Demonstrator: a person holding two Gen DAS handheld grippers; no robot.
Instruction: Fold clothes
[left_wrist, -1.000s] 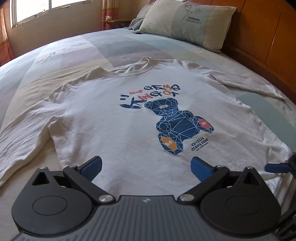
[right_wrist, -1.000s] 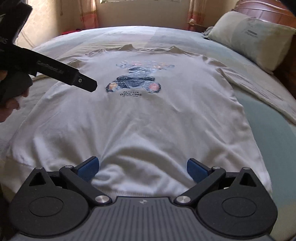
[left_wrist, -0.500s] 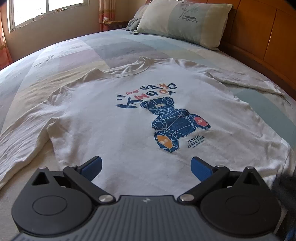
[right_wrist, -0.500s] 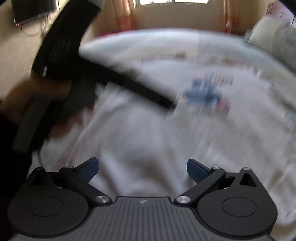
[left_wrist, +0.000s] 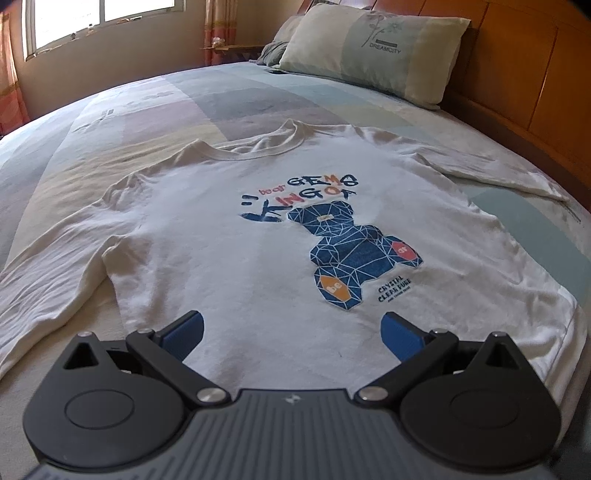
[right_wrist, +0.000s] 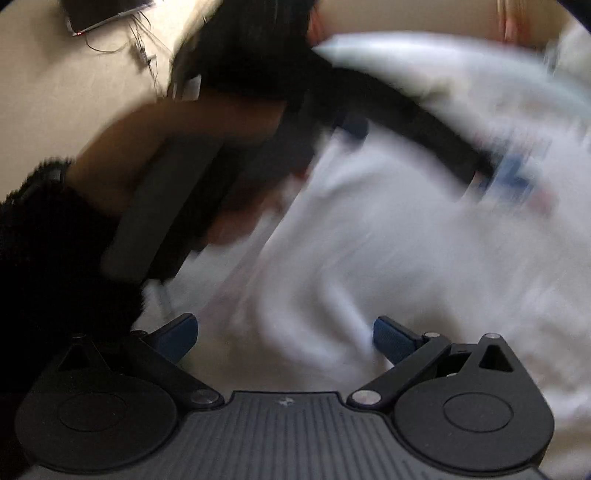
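Blur now smears the right gripper, swung leftward, jaws apart; left gripper holds wide over the flat sweatshirt, folding unstarted

Home bedroom: bed, pillow, wooden headboard.

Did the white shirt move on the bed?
No. In the left wrist view the shirt lies spread flat, its collar pointing at the pillow as before.
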